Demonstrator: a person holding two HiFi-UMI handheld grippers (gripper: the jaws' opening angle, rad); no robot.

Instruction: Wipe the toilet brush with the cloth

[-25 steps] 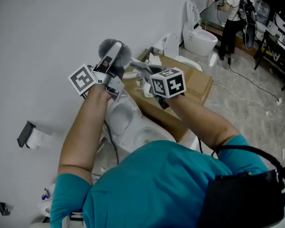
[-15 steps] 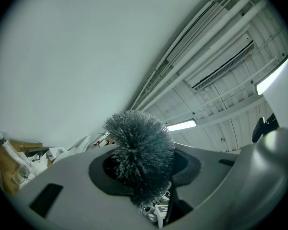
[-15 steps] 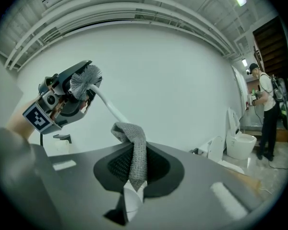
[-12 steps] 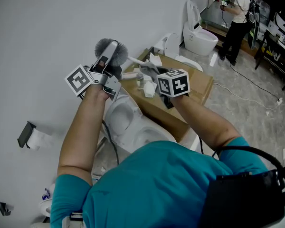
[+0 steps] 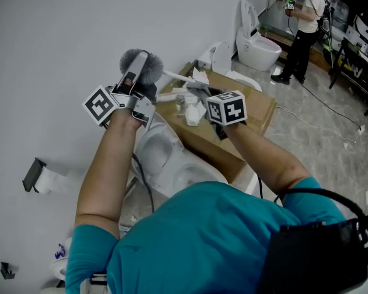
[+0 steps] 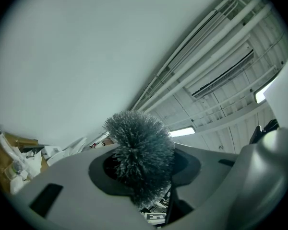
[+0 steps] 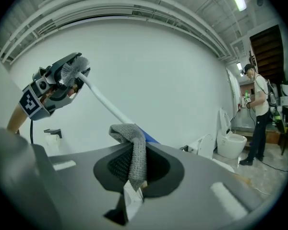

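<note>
Left gripper [image 6: 158, 190] jaws clamped at the bristle head of the toilet brush [image 6: 139, 147], right gripper [image 7: 132, 186] jaws closed on grey cloth [image 7: 136, 152] draped against white handle [image 7: 103, 102], toilet [image 5: 165, 158] beneath, cardboard box [image 5: 251, 103], plain white wall [image 5: 61, 29].

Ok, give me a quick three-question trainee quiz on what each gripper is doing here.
1. Multiple choice: what is between the jaws of the left gripper? A, a sponge. B, the toilet brush. C, a spray bottle.
2. True or false: the right gripper is empty.
3. Fill in: the left gripper grips the brush close to its ____.

Key:
1. B.
2. False: it is shut on the grey cloth.
3. bristle head.
</note>
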